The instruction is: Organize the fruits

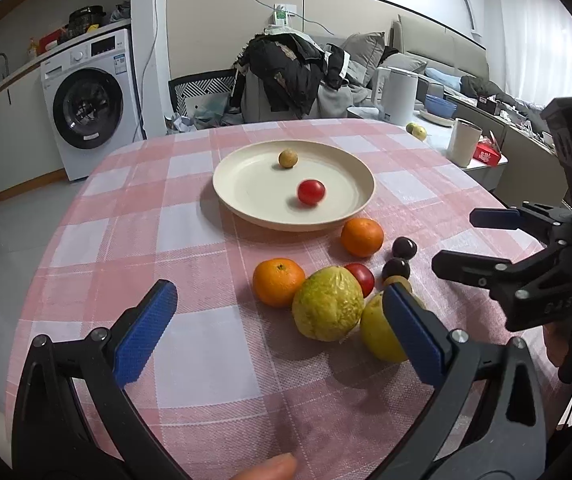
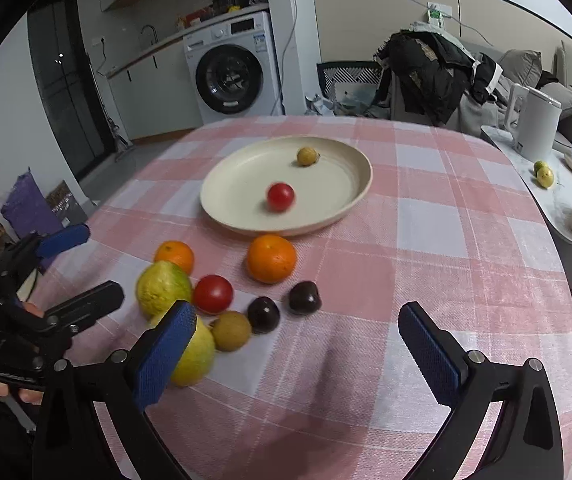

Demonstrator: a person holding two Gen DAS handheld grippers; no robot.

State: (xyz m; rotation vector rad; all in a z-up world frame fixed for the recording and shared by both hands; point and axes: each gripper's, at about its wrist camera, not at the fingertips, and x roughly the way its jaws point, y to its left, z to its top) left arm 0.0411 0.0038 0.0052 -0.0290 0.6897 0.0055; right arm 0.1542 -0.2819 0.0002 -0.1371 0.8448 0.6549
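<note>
The right hand-held gripper (image 2: 298, 344) hung wide open and empty above the desk (image 2: 426, 240). In its view the loose fruit lay toward eleven o'clock: a brown longan (image 2: 230, 330) beside its left finger, two dark plums (image 2: 263, 313), a red tomato (image 2: 213, 294), a green guava (image 2: 163, 288). The left hand-held gripper (image 1: 279, 328) was equally open, holding nothing, the guava between its fingers, so the left looked nearer. Farther, at twelve o'clock, the plate (image 2: 241, 184) carried a tomato and a longan.
</note>
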